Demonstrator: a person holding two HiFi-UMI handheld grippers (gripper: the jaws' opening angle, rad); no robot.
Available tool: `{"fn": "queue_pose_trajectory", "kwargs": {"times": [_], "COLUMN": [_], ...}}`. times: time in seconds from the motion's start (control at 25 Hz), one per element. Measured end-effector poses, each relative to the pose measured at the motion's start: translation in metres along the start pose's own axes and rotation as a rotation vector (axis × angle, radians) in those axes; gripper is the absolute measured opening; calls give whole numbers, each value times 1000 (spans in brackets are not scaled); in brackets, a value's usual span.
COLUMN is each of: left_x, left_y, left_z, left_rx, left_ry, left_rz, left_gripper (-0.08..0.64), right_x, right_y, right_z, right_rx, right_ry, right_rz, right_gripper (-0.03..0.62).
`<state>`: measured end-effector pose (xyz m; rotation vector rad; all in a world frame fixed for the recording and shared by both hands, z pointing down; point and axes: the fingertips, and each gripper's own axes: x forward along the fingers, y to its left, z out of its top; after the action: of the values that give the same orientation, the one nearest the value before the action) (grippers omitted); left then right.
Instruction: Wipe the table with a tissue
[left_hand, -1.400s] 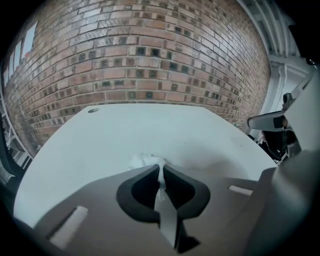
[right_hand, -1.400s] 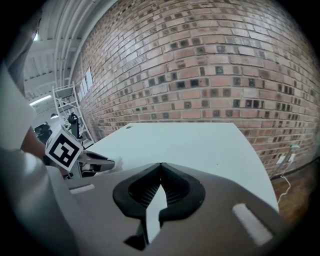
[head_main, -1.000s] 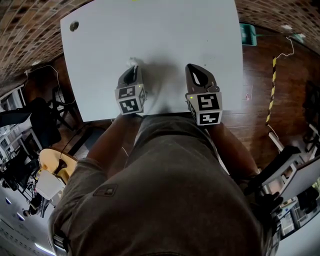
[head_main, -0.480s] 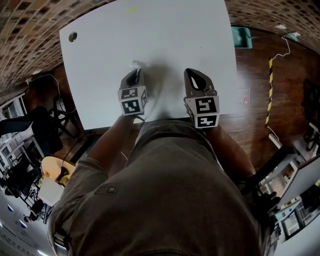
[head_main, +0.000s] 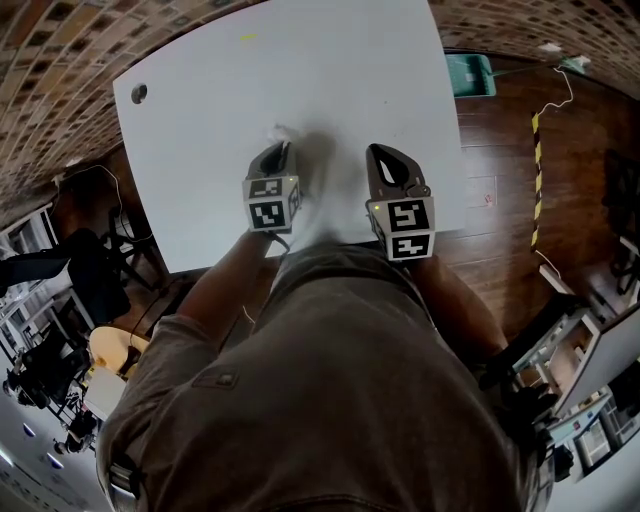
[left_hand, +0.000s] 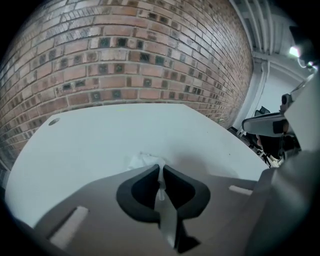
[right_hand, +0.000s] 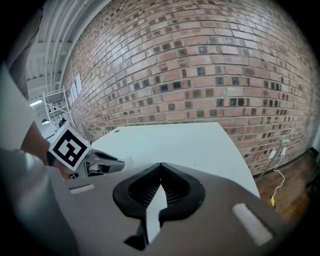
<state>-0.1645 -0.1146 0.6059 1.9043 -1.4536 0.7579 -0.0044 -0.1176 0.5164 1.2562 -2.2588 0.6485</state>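
A white table (head_main: 250, 90) fills the upper head view. My left gripper (head_main: 277, 152) is shut on a crumpled white tissue (head_main: 280, 133), which pokes out past the jaw tips onto the tabletop. In the left gripper view the tissue (left_hand: 145, 161) bunches just beyond the gripper (left_hand: 161, 170), and a strip of it is pinched between the closed jaws. My right gripper (head_main: 385, 158) hovers over the table's near right part, shut with nothing in it. In the right gripper view that gripper (right_hand: 160, 167) points across the table (right_hand: 185, 145), with the left gripper (right_hand: 97, 162) at its left.
A small round hole (head_main: 138, 93) sits in the table's far left corner. A brick wall (left_hand: 130, 55) stands behind the table. A green box (head_main: 468, 75) and a white cable (head_main: 560, 85) lie on the wooden floor at right. Chairs (head_main: 80, 250) crowd the left.
Both grippers keep their places relative to each other. The camera has shifted, so the table sits slightly lower in view. The tissue stays pinched in the left gripper.
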Motion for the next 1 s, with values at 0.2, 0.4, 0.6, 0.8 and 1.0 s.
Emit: {"fn": "queue_pose_trajectory", "kwargs": {"times": [0.2,0.4,0.6,0.8,1.0], "left_x": [5,0,-9,-25,-44], "left_y": [-13,-8,10,38,68], "left_z": [2,4,-5,-20,-38], "left_rx": [24,31,-2,-52,-87], "left_ry": [9,7,9,9,12], "left_rz": [-26,-3,36,92,144], "left_gripper": [15,15,15,15,15], "right_x": [-2,-1,4,11,17], "right_y": [-5,-2,8,25,46], "right_z": [-1,0,2,6,5], "right_rx": [-6,-19,-46,-83,-119], "right_ry": [1,7,16,22,30], "right_rz": [-3,10,35,75,101], "right_gripper": [14,14,14,14,14]}}
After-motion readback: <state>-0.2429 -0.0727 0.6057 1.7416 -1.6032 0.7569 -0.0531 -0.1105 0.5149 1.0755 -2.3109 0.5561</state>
